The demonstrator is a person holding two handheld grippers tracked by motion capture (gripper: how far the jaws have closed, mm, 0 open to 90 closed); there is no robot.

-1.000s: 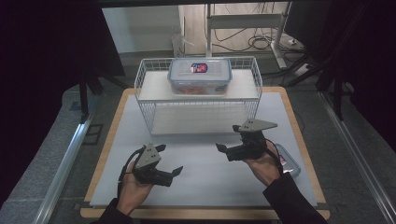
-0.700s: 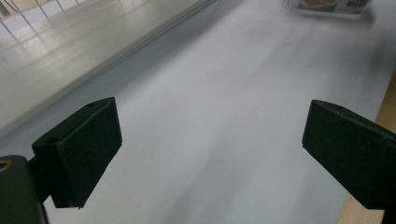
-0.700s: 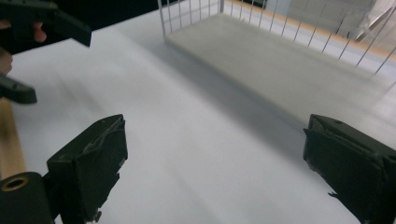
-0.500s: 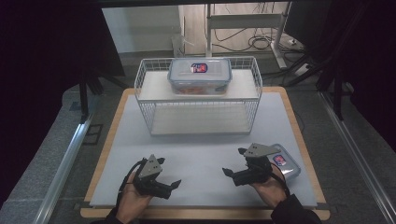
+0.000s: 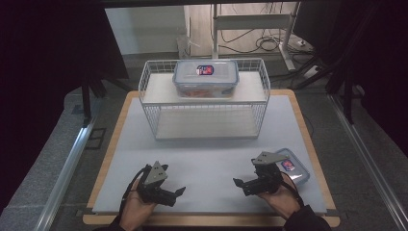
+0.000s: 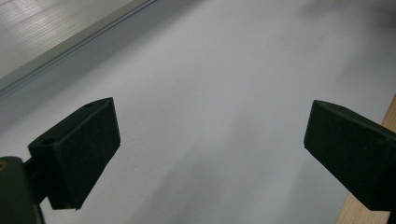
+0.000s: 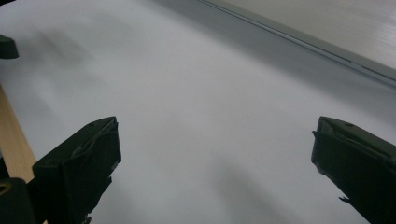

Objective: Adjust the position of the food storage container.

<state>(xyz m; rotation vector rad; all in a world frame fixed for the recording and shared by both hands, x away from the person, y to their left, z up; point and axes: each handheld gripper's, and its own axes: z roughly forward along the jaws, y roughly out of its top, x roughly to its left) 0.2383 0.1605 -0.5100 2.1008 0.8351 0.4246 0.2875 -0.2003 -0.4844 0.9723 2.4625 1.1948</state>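
Note:
My left gripper point(image 5: 176, 186) rests low over the pale mat point(image 5: 207, 156) at the front left, held in a hand and pointing right. It stands open point(image 6: 210, 154) with only bare mat between its black fingers point(image 6: 77, 154). At the front right, my right gripper point(image 5: 240, 186) points left toward it. It is also open point(image 7: 215, 168); its jaws have just been opening and nothing lies between them. A clear lidded box point(image 5: 206, 77) sits on top of the white wire rack point(image 5: 261, 108) at the back middle. Another lidded box point(image 5: 292, 166) lies right behind my right hand.
The mat lies on a wooden board point(image 5: 300, 108) whose edge shows beside the jaws point(image 7: 11, 140). The rack's lower shelf holds nothing. Past the table stand a metal frame with cables point(image 5: 262, 29) and dark stands at both sides.
Both hands have come down and back toward the table's near edge. The right gripper moved away from the rack's front to beside the box at the right.

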